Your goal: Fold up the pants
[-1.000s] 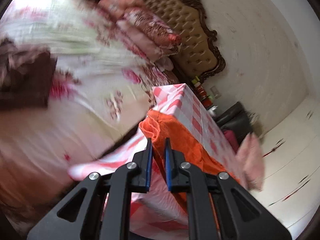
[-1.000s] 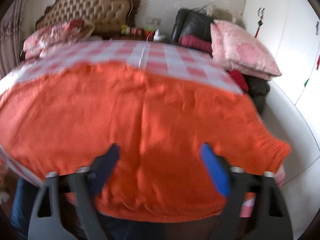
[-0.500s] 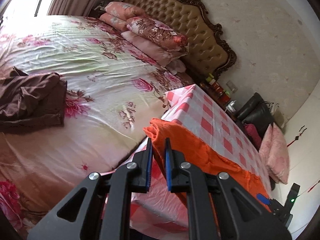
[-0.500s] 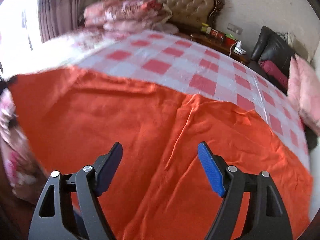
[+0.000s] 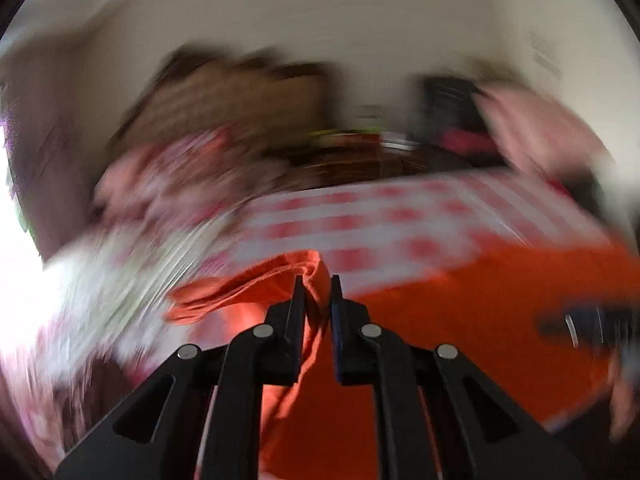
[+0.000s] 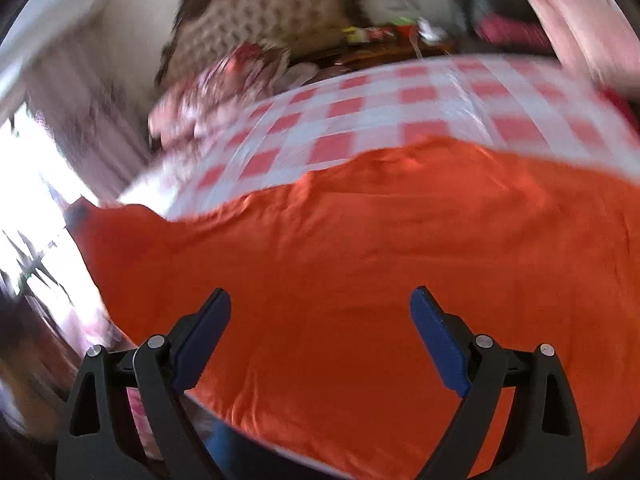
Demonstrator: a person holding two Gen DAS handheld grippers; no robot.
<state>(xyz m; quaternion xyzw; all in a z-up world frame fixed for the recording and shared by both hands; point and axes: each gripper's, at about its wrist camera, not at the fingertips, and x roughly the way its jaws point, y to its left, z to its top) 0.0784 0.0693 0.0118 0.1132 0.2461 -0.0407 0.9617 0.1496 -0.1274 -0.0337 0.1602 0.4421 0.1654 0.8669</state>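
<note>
Pants (image 6: 380,240) lay spread on the checked counter (image 6: 360,120) ahead of the wide-apart right fingers (image 6: 436,336). Left fingers (image 5: 298,304) pinched one lifted orange corner between them, probably to carry it over for a fold.

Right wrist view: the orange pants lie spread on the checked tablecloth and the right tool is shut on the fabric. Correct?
Not quite. In the right wrist view the right tool is open, with its jaws wide apart above the orange pants and gripping nothing. The pants do lie spread on the checked tablecloth.
</note>
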